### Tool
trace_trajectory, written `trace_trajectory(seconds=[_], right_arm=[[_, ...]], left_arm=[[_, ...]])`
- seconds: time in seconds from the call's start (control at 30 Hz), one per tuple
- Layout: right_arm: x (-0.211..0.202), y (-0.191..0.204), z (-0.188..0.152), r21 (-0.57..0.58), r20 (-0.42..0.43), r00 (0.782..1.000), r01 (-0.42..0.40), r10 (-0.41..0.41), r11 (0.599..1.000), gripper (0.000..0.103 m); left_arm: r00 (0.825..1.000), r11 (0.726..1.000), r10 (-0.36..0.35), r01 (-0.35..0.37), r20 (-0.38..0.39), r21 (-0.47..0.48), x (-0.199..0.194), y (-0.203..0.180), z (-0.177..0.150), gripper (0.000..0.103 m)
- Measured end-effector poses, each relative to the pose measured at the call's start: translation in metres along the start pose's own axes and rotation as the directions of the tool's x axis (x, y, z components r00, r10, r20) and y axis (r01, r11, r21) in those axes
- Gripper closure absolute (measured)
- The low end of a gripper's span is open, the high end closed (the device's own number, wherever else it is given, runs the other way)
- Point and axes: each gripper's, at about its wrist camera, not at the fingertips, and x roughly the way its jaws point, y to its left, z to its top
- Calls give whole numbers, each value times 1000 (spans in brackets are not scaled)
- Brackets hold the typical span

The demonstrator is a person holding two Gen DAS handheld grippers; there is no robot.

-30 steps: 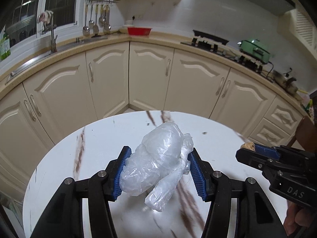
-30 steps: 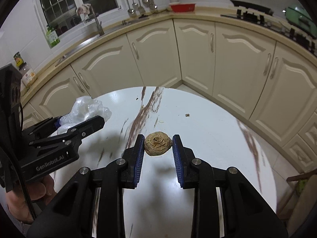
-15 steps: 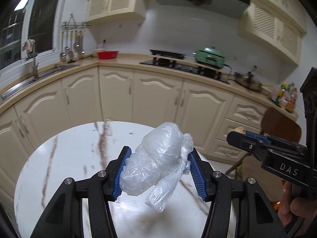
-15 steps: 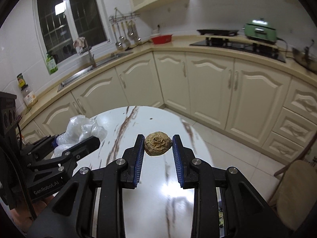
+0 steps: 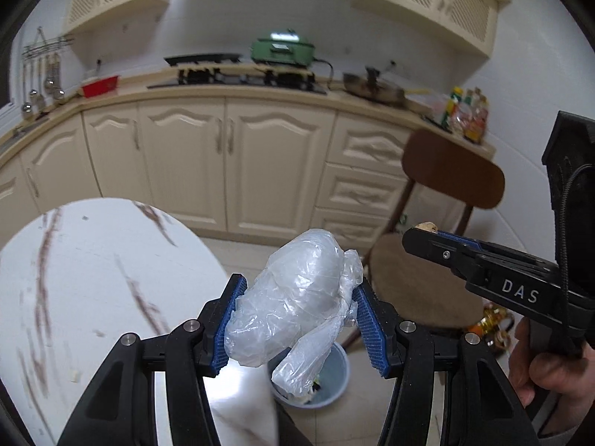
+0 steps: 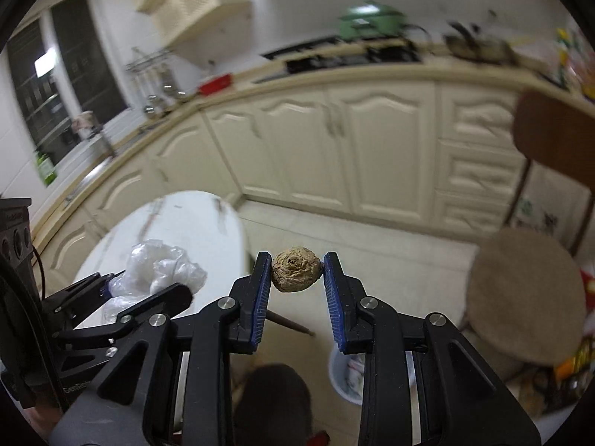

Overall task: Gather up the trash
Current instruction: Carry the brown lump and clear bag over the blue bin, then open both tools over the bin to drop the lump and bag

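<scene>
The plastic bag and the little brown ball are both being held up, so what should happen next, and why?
Probably carry both a little further until they hang over the bin on the floor. The plastic bag in the left hand-held gripper is nearly above it; the brown ball in the right hand-held gripper is not yet.

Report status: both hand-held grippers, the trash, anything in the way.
Left hand-held gripper shut on plastic bag. Right hand-held gripper shut on brown husk. Bin on floor below, chair beside it.
</scene>
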Motion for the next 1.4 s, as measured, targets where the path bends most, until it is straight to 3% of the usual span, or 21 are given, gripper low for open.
trace_trajectory(seconds=[0.13, 0.33, 0.6, 0.77, 0.8, 0.83, 0.87, 0.93, 1.07, 1.23, 1.4], right_arm=[[17, -51, -19, 76, -61, 998, 37, -32, 996, 76], [65, -120, -55, 192, -184, 983, 53, -17, 980, 76], [130, -170, -98, 304, -306, 951, 54, 44, 951, 76], [159, -188, -107, 355, -342, 937, 51, 79, 934, 73], [163, -191, -108, 365, -344, 935, 47, 88, 930, 70], [166, -194, -109, 378, -346, 933, 46, 96, 925, 59], [171, -197, -110, 389, -346, 933, 47, 99, 920, 38], [173, -202, -114, 411, -343, 934, 48, 106, 910, 19], [171, -210, -119, 445, -335, 938, 73, 90, 893, 0], [157, -216, -122, 488, -329, 942, 106, 70, 867, 0], [123, -208, -113, 495, -280, 959, 105, 44, 863, 0]], left_arm=[[997, 999, -20, 23, -75, 38, 33, -16, 0, 50], [982, 994, -11, 31, -191, 101, 101, -36, 15, 49], [934, 989, 53, 0, -353, 147, 214, -48, 50, 45], [908, 979, 130, -53, -399, 198, 260, -62, 61, 21], [906, 977, 140, -62, -399, 203, 263, -65, 62, 19], [904, 975, 151, -70, -399, 210, 268, -67, 64, 15], [903, 973, 163, -81, -398, 217, 268, -69, 62, 8], [900, 967, 192, -106, -392, 230, 278, -76, 65, 1], [900, 963, 210, -124, -382, 238, 275, -82, 49, 1], [920, 962, 197, -115, -339, 246, 246, -92, 42, 1], [949, 962, 168, -99, -266, 254, 195, -104, 40, 1]])
